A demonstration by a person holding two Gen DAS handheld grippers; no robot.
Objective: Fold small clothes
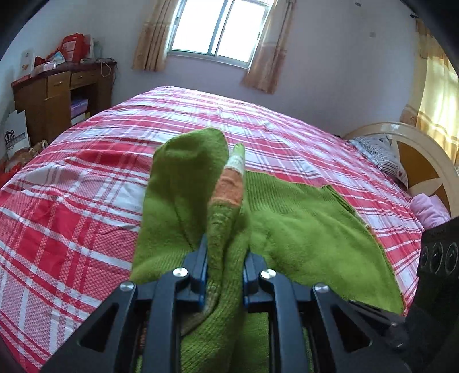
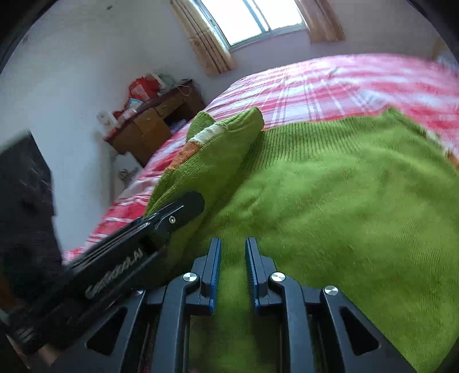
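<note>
A small green knitted sweater (image 1: 301,223) with orange and white stripes lies on a bed. My left gripper (image 1: 225,258) is shut on a bunched fold of the sweater's sleeve (image 1: 226,183), which stands up between its fingers. In the right wrist view the sweater (image 2: 330,200) spreads across the bed, and the left gripper (image 2: 183,206) shows at the left, clamped on the raised sleeve (image 2: 218,149). My right gripper (image 2: 232,258) is just above the sweater's near edge, its jaws slightly apart with nothing between them.
The bed carries a red and white plaid sheet (image 1: 86,200). A wooden desk (image 1: 57,97) with clutter stands at the far left wall. A headboard (image 1: 424,160) and pillows are at the right. A curtained window (image 1: 218,25) is behind.
</note>
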